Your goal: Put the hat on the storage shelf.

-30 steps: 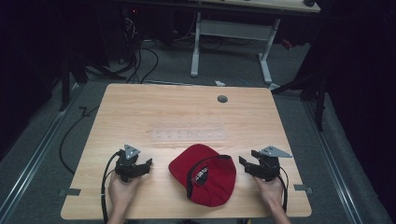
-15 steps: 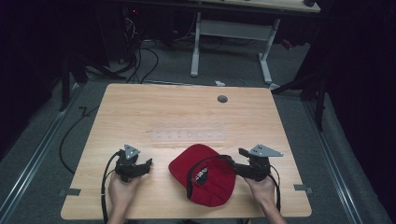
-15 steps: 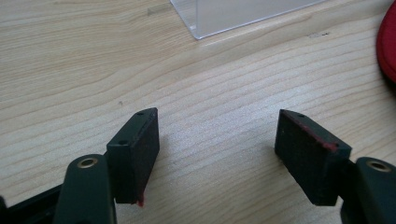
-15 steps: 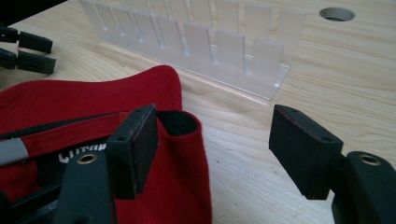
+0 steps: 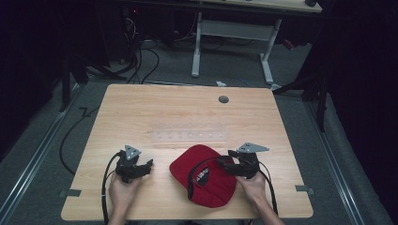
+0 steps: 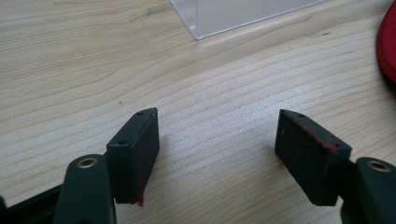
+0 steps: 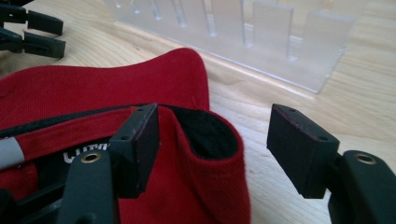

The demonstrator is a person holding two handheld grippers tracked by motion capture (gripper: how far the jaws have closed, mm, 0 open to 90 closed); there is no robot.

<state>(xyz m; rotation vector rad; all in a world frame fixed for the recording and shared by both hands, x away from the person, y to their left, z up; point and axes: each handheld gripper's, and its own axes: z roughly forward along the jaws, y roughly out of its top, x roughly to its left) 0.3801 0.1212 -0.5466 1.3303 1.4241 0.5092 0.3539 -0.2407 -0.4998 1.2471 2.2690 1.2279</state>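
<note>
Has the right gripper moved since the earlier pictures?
Yes. The right gripper moved left across the table, from beside the red cap to over its edge.

High view: fixed above the near edge of the tabletop [image 5: 141, 108], facing forward and down, far enough to take in every edge. Left gripper view: low and close over the wood, with the red cap [image 6: 387, 46] at its margin. Right gripper view: close on the same cap [image 7: 140, 84], shared with the clear rack [image 7: 243, 32].
</note>
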